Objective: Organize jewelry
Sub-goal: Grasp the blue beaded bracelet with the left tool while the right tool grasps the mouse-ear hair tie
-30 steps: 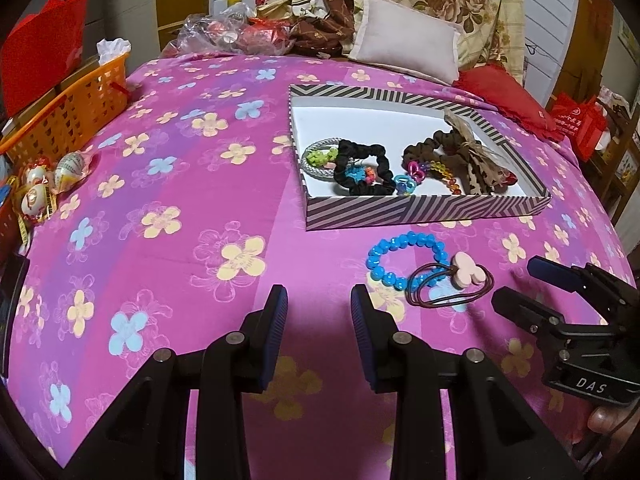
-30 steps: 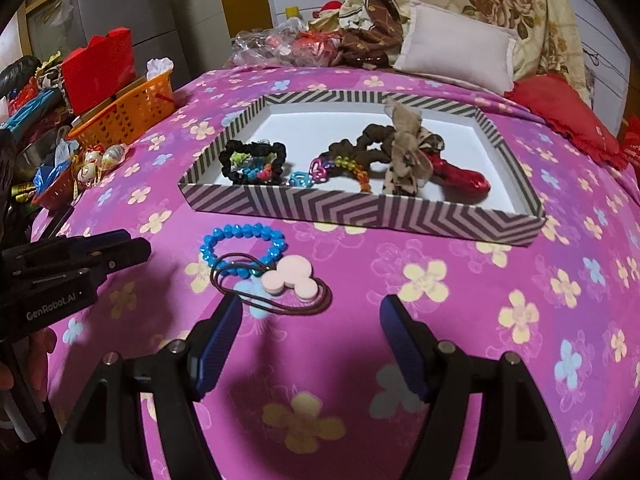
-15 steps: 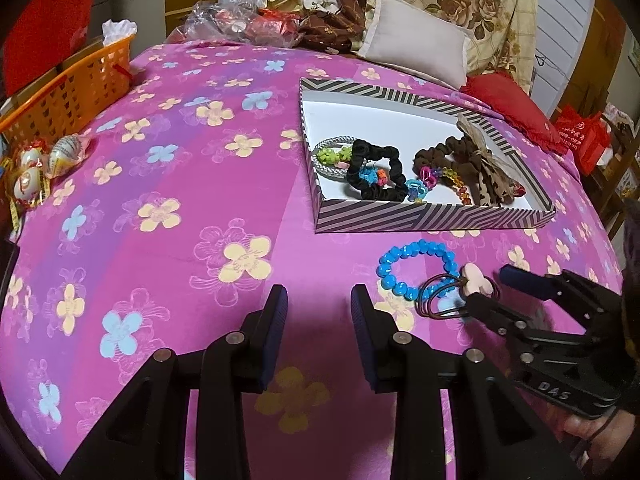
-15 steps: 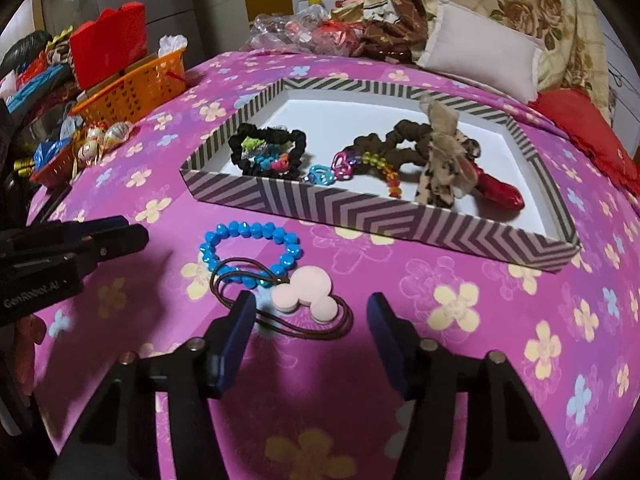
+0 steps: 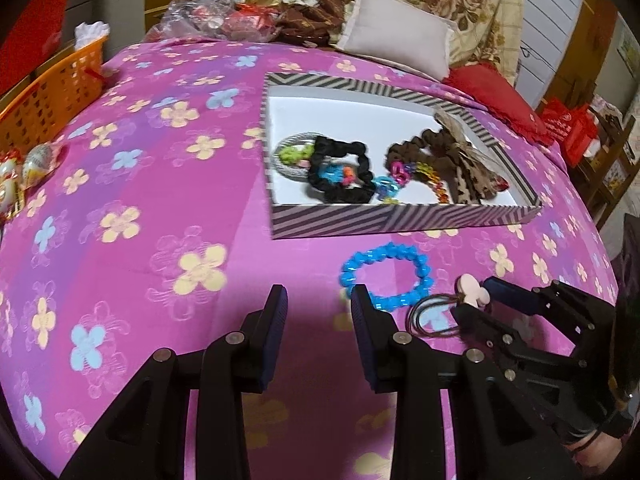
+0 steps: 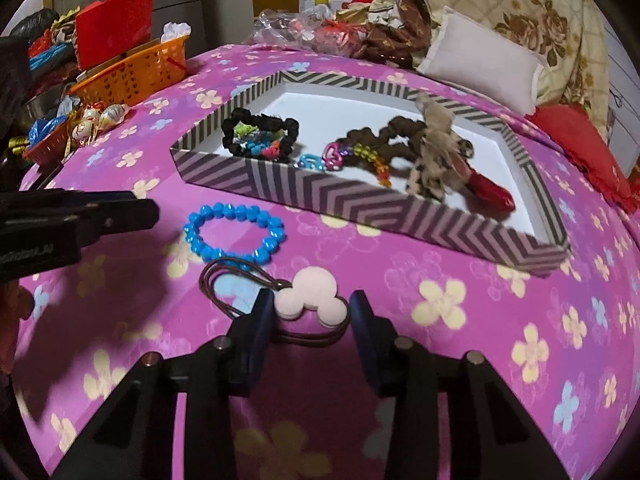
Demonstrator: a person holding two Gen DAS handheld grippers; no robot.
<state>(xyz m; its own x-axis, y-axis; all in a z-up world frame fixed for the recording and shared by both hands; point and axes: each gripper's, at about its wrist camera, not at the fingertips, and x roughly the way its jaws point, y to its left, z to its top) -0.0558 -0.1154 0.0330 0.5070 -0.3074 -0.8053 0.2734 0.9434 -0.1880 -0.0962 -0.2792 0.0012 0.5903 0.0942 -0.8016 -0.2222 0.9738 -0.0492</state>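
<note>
A brown hair tie with a pale pink mouse-shaped charm (image 6: 310,300) lies on the pink flowered bedspread. My right gripper (image 6: 310,320) is open with its fingers on either side of the charm; it also shows in the left wrist view (image 5: 476,306). A blue bead bracelet (image 6: 234,232) lies just beyond, also in the left wrist view (image 5: 386,278). A striped box (image 6: 360,204) holds scrunchies, a bead chain and a red clip. My left gripper (image 5: 318,312) is open and empty, left of the bracelet.
An orange basket (image 5: 48,92) stands at the bed's left edge with wrapped sweets (image 5: 28,168) beside it. Pillows (image 5: 396,46) and a pile of bags lie at the far end. A red cushion (image 6: 584,148) lies right of the box.
My right gripper has moved forward and down, narrowing until its fingers flank the pink charm. My left gripper has hardly moved.
</note>
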